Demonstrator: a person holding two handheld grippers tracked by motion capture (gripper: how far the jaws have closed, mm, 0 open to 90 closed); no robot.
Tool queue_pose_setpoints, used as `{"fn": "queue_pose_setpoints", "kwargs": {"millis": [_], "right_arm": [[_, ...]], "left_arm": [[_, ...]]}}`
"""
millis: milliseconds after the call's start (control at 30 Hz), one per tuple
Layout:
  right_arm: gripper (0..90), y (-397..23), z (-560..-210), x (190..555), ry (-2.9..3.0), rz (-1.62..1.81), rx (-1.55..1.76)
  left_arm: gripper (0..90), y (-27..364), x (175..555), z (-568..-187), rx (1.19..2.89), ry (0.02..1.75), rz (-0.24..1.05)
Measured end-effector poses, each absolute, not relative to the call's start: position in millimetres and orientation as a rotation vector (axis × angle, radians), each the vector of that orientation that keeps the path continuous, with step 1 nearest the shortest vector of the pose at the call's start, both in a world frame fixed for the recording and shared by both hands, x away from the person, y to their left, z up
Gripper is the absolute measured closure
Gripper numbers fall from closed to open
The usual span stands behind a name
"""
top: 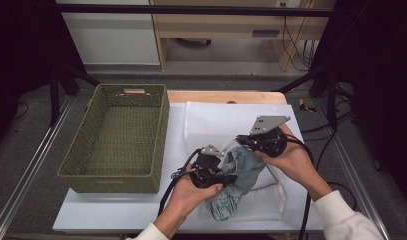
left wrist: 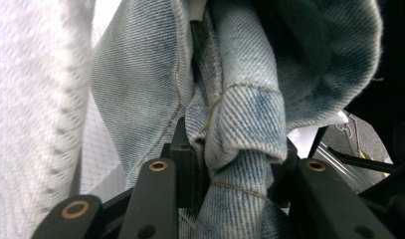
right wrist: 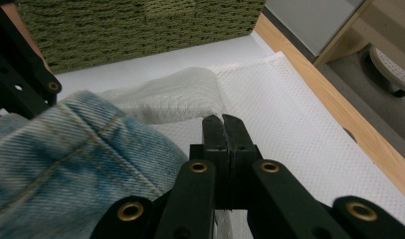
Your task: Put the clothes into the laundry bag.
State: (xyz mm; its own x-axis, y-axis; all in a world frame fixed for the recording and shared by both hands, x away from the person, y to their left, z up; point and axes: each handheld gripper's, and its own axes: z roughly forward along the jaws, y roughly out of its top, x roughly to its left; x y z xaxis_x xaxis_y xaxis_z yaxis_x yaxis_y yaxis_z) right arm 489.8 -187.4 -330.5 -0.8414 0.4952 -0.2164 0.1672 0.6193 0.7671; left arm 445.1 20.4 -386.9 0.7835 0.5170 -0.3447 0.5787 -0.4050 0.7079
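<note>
Left gripper point(left wrist: 235, 164) clamped on bunched denim garment point(left wrist: 240, 114), which lies on the white cloth point(right wrist: 299, 124) between both grippers. Right gripper point(right wrist: 223, 122) jaws pressed together, pinching white cloth edge. No legible writing

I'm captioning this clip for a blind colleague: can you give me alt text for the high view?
A person's two hands, each holding a black gripper, work a piece of faded blue denim over white cloth on a table; the left gripper is clamped on the denim and the right gripper, jaws closed, is at its upper edge. A green woven basket stands to the left.
</note>
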Motion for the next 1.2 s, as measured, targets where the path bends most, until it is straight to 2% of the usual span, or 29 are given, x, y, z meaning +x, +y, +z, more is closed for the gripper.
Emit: {"fn": "queue_pose_setpoints", "kwargs": {"millis": [400, 600, 767, 867, 1033, 1200], "right_arm": [[90.0, -190.3, -321.6, 482.5, 2.422, 1.117, 0.532], [90.0, -191.0, -320.1, 481.7, 2.408, 1.134, 0.536], [90.0, -193.3, -316.8, 480.5, 2.388, 1.161, 0.546], [90.0, -192.0, -317.3, 478.8, 2.392, 1.158, 0.538], [90.0, -190.0, -322.6, 477.4, 2.397, 1.159, 0.537], [90.0, -188.4, -330.0, 475.0, 2.402, 1.18, 0.54]], "left_arm": [[66.2, 22.4, 453.7, -389.6, 2.063, 0.848, -0.1], [66.2, 15.7, 458.1, -378.4, 2.06, 0.836, -0.052], [66.0, 9.6, 465.8, -381.0, 2.119, 0.836, 0.045], [65.7, 8.4, 472.2, -387.4, 2.104, 0.862, 0.033], [64.3, 6.0, 477.6, -391.9, 2.1, 0.873, 0.085], [59.3, 5.9, 486.0, -398.9, 2.066, 0.919, 0.097]]}}
